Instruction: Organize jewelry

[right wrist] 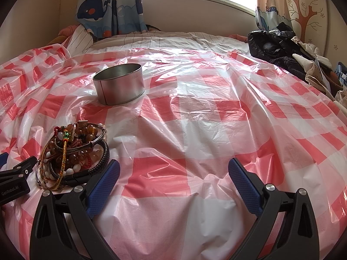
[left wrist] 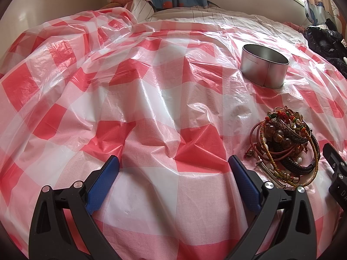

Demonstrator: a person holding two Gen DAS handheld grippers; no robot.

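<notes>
A pile of bracelets and bead strings lies on the red-and-white checked plastic sheet, between the two grippers. Beyond it stands a round silver tin with no lid. My left gripper is open, low over the sheet, with the pile just to the right of its right finger. In the right wrist view the same pile sits just left of my right gripper, which is also open with nothing between its fingers. The tin stands behind the pile.
The sheet covers a bed. Dark clothes are heaped at the far right edge, striped bedding at the head. Whale-print curtains and a window lie behind. Part of the other gripper shows at the left edge.
</notes>
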